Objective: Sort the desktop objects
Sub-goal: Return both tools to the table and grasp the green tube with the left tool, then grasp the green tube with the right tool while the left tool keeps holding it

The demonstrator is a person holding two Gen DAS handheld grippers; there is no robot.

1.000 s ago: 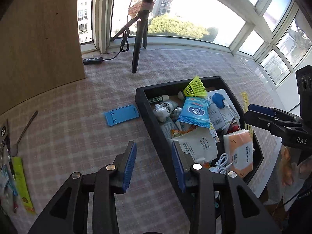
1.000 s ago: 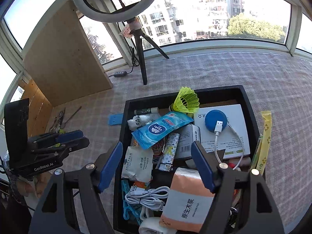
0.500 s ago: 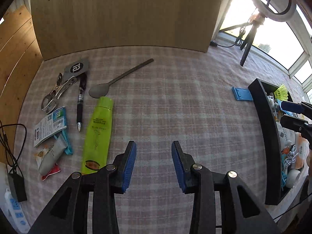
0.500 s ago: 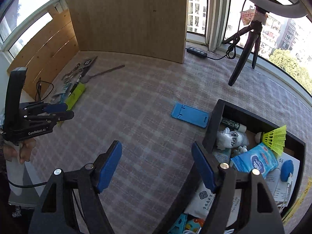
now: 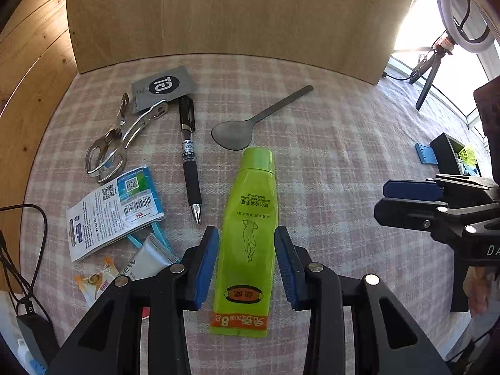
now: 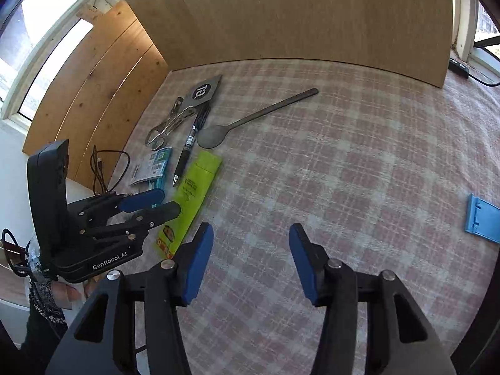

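A lime green hand cream tube [image 5: 248, 218] lies flat on the checked cloth, cap pointing away; it also shows in the right wrist view [image 6: 190, 200]. My left gripper [image 5: 247, 243] is open with one blue pad on each side of the tube's body, apart from it. In the right wrist view the left gripper [image 6: 156, 203] hovers over the tube's lower part. My right gripper [image 6: 250, 243] is open and empty above bare cloth, to the right of the tube; it shows side-on in the left wrist view [image 5: 390, 200].
Near the tube lie a grey spoon [image 5: 243, 128], a black pen [image 5: 189, 156], metal pliers [image 5: 122, 137], a grey card [image 5: 164, 87], a printed packet [image 5: 115, 209] and small sachets [image 5: 97, 281]. A wooden board [image 5: 234, 15] stands behind. A blue stand [image 6: 481, 218] and black bin [image 5: 447, 153] are to the right.
Both grippers swung left from the black bin to the loose items. My left gripper moved forward and down until its open pads straddle the green tube. Both stayed open.
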